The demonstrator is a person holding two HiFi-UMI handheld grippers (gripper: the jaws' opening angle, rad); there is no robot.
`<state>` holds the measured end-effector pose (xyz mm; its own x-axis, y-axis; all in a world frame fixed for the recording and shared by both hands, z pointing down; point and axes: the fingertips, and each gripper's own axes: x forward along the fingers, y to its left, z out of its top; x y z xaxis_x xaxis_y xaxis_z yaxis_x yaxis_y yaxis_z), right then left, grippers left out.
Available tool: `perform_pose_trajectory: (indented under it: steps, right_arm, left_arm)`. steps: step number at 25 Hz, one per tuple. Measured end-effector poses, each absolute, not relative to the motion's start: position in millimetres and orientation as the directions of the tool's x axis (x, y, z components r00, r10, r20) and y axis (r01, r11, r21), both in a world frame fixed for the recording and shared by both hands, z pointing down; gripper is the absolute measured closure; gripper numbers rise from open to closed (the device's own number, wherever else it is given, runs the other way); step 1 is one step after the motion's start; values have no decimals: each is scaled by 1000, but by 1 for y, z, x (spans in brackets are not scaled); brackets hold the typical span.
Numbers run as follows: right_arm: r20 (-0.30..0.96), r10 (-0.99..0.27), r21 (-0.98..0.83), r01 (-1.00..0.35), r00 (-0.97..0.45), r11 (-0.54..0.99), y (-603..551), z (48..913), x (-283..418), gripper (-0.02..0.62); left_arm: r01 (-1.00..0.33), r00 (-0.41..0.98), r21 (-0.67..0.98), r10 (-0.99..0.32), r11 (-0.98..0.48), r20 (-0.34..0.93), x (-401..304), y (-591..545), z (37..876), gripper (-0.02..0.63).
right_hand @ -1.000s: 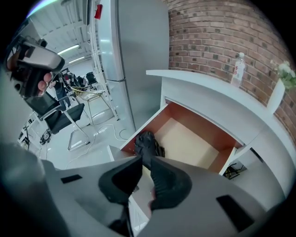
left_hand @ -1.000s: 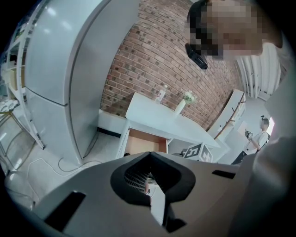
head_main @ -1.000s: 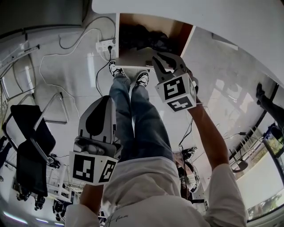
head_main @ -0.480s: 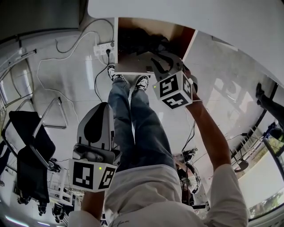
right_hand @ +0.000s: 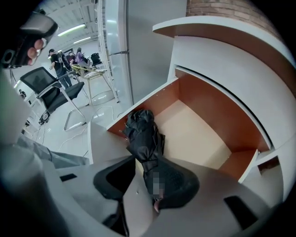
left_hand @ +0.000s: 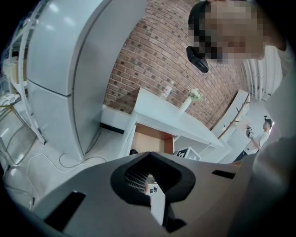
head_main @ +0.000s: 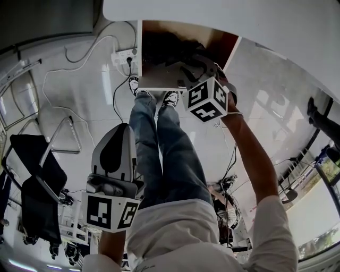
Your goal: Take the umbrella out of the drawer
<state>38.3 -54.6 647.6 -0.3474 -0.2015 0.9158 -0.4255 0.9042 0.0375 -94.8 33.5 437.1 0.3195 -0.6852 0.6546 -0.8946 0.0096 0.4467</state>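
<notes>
A folded black umbrella lies along the left side of the open wooden drawer. In the head view the umbrella shows as a dark heap inside the drawer, under the white counter. My right gripper points steeply down into the drawer. Its jaws have just been opening, and in the right gripper view the umbrella's near end lies between them at my right gripper, with no pressing grip visible. My left gripper hangs low by the person's left leg, jaws together and empty; the left gripper view shows my left gripper far from the drawer.
The person's legs stand right in front of the drawer. A power strip with cables lies on the floor to its left. A black chair stands at the left. A tall fridge rises left of the counter.
My right gripper has sunk further into the drawer toward the umbrella and its jaws have spread. The left gripper has dropped slightly and stays shut.
</notes>
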Motion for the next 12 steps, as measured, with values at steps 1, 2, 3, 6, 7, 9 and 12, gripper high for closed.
perform_pose_trajectory:
  steps: [1,2,3,6,7,9,12]
  right_arm:
    - [919,-198,39,-423,-340,905,-54,651,39,428]
    - [922,-195,38,-423,-334,905,-54,655,40,420]
    - [925,-192,38,-425,-327,904,-54,658,40,417]
    - [932,-187,41,-422,-310,906,-55,668,41,405]
    - [933,-184,41,-417,-310,908,-55,671,40,403]
    - [932,-178,37,-406,-315,913,-55,677,38,388]
    - [939,-180,62,-371,-292,927,-57,685,39,370]
  left_arm:
    - [-895,318,447,-685,12,655,-96,33,438,589]
    - [-895,316,447,-686,14,656,-97,33,438,589]
    - [-895,316,447,-685,16,656,-98,33,438,589]
    - [-893,321,450,-681,14,658,-98,31,440,590]
    - [-892,324,452,-680,13,658,-98,31,441,589]
    - [-890,327,456,-679,13,657,-98,30,443,589]
    - [-887,331,461,-679,13,656,-96,28,443,589]
